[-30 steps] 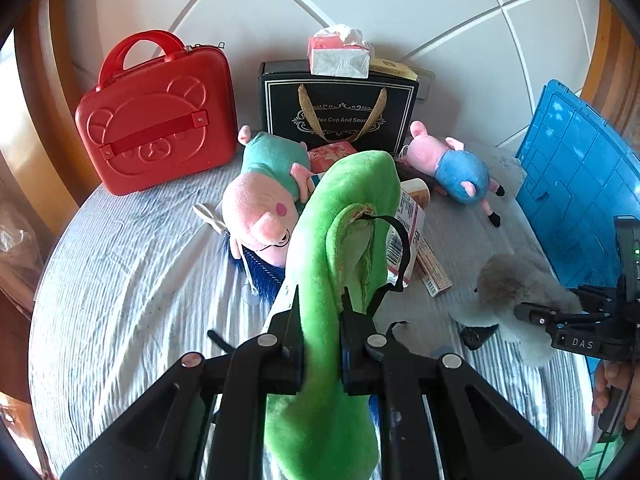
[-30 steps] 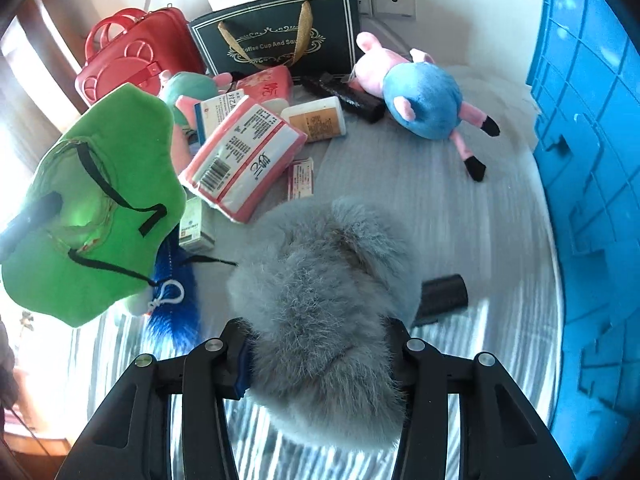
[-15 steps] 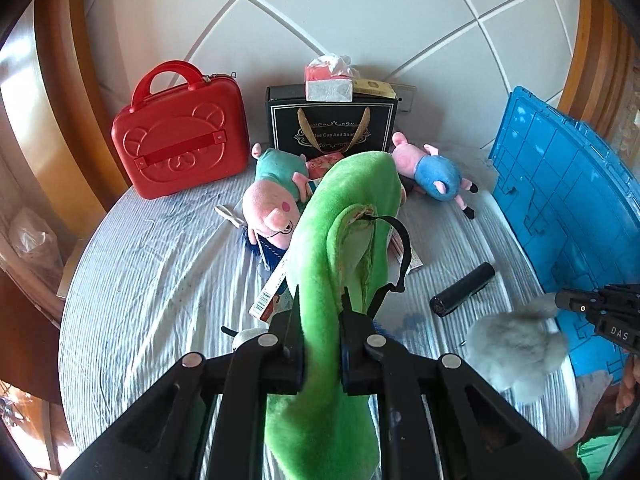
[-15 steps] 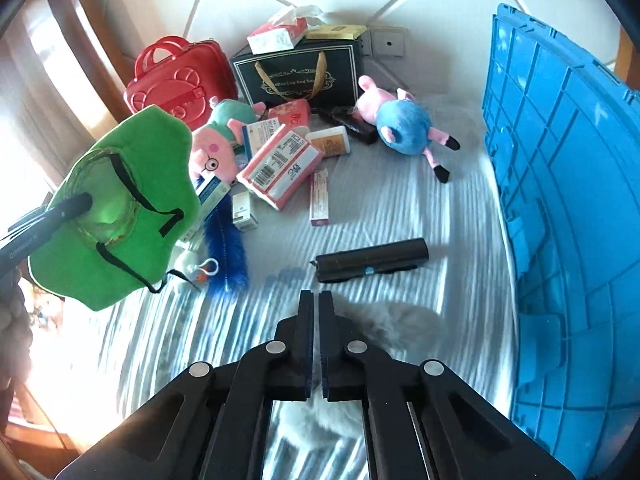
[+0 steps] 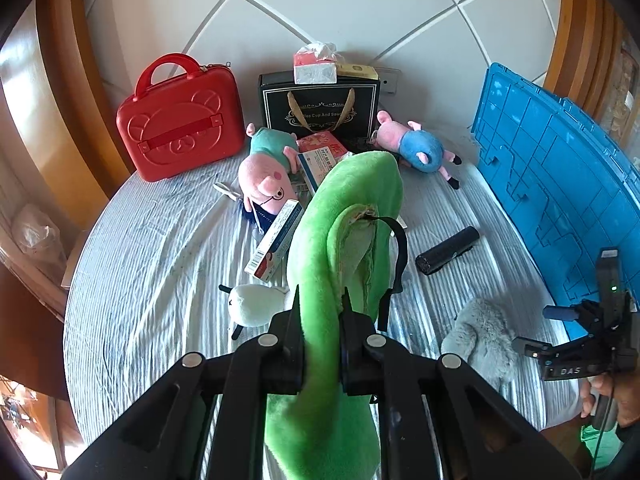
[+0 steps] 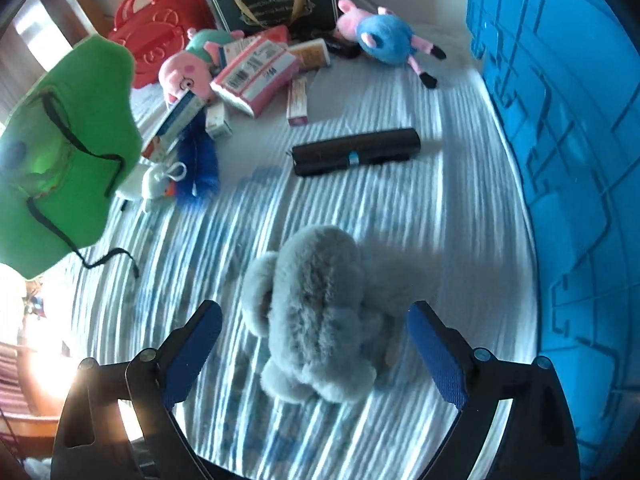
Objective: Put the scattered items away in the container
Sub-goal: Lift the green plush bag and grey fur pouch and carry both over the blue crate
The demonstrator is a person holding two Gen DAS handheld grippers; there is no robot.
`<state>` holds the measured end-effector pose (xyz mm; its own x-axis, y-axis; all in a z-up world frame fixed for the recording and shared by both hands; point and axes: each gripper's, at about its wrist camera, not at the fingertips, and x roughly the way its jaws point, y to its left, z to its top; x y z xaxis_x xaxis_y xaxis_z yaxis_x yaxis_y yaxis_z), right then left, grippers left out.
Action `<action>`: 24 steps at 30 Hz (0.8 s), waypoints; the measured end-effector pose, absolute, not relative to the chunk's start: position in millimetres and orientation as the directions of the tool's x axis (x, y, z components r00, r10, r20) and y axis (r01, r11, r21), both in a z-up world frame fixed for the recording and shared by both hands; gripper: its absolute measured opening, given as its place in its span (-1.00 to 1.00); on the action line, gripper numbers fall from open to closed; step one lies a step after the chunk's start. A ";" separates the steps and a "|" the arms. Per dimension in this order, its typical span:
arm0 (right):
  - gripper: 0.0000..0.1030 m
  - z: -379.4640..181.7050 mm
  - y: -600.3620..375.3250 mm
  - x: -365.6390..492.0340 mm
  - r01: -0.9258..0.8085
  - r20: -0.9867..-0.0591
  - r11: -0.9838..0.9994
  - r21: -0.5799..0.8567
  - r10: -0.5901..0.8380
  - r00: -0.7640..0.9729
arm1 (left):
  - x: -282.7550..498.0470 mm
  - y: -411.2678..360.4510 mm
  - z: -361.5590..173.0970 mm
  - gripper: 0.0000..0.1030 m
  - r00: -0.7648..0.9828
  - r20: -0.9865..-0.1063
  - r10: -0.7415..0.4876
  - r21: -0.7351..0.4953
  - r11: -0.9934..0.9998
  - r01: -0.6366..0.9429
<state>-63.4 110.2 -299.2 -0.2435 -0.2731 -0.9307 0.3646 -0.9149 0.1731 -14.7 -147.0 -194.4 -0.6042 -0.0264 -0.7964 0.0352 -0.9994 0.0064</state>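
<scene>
My left gripper (image 5: 320,312) is shut on a green plush mask (image 5: 344,240) with black straps and holds it up above the table; the mask also shows at the left of the right wrist view (image 6: 68,152). My right gripper (image 6: 314,324) is open wide, its blue pads either side of a grey fluffy toy (image 6: 320,312) that lies on the striped cloth; the toy also shows in the left wrist view (image 5: 480,340). The blue crate (image 6: 568,140) stands at the right, also seen in the left wrist view (image 5: 560,184).
A black tube (image 6: 356,152), boxes (image 6: 256,76), two pig plush toys (image 5: 268,172) (image 6: 380,36), a blue fuzzy keychain (image 6: 198,164) and a small white toy (image 5: 256,304) lie scattered on the table. A red case (image 5: 180,120) and a black gift bag (image 5: 320,108) stand at the back.
My right gripper, shut half a second ago with the grey toy under it, has opened wide; the toy lies on the cloth between its fingers. My left gripper has pulled back with the mask.
</scene>
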 end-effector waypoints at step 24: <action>-0.29 -291.5 100.6 -69.8 0.347 -0.935 -0.928 0.134 -0.235 -0.265 | 1.7 -153.3 -151.7 -0.77 -0.632 -0.775 -0.023 -0.001 -0.999 0.038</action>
<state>-69.8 100.6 -291.5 -0.2650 -0.2347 -0.9353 0.3473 -0.9281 0.1345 1.7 -153.3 -151.7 -0.6321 -0.0231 -0.7746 0.0378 -0.9993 -0.0010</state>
